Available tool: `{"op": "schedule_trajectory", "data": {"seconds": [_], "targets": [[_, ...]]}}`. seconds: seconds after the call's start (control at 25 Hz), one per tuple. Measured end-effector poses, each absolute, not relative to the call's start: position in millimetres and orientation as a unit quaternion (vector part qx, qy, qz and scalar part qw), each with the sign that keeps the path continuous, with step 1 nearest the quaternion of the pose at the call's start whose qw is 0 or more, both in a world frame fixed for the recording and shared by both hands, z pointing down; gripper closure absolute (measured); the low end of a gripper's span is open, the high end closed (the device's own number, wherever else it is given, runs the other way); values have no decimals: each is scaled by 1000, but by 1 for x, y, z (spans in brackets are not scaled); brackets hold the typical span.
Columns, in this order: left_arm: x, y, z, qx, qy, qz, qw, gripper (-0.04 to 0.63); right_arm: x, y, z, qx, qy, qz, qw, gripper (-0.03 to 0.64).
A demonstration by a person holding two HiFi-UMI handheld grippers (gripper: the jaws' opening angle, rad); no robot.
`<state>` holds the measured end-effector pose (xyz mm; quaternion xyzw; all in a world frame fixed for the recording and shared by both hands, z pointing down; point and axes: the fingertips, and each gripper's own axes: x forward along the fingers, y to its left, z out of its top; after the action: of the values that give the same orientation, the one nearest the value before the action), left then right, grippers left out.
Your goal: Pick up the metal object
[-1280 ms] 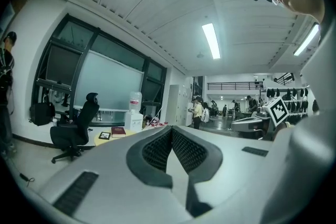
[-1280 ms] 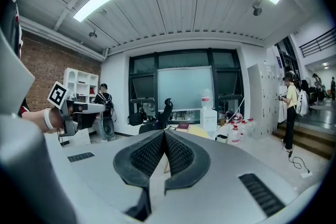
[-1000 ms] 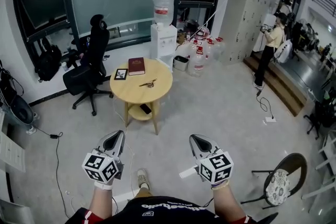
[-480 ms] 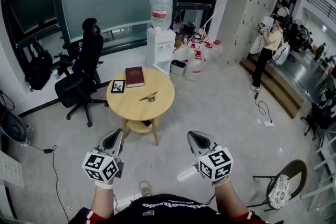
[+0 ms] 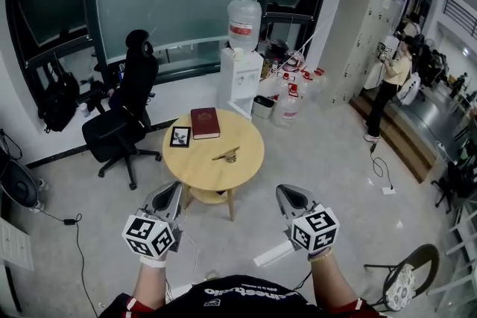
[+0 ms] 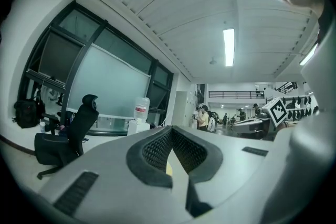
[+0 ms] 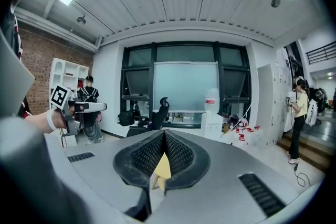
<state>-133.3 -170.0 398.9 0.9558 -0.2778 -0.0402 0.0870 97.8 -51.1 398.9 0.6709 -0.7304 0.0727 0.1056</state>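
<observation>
Open floor [image 5: 320, 160] fronts the table [image 5: 200, 166]; office chair [image 5: 127, 112] flanks it.

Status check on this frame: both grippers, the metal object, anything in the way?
Left gripper shut, empty. Right gripper shut, empty. Metal object lies untouched on round table, ahead of both. Book and framed picture beyond it, not blocking.

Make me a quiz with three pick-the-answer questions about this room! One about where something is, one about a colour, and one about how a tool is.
1. Where is the metal object?
A. floor
B. table
C. chair

2. What colour is the book?
A. red
B. blue
C. green

3. How are the right tool's jaws?
A. wide open
B. shut, empty
C. shut on the book

Answers:
1 B, it lies on the round tabletop.
2 A, its cover is dark red.
3 B, its pads meet with nothing held.
</observation>
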Motion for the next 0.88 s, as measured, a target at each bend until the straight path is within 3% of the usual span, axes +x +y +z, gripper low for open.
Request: {"op": "schedule_trajectory", "data": {"seconds": [0.44,0.88], "targets": [[-122,-228,417,951,-294,-22,93,578,118,-124,411,658,-743,87,85,589],[-38,-283,412,927,-361,-42,88,578,203,-232,401,596,-798,50,69,589]]}}
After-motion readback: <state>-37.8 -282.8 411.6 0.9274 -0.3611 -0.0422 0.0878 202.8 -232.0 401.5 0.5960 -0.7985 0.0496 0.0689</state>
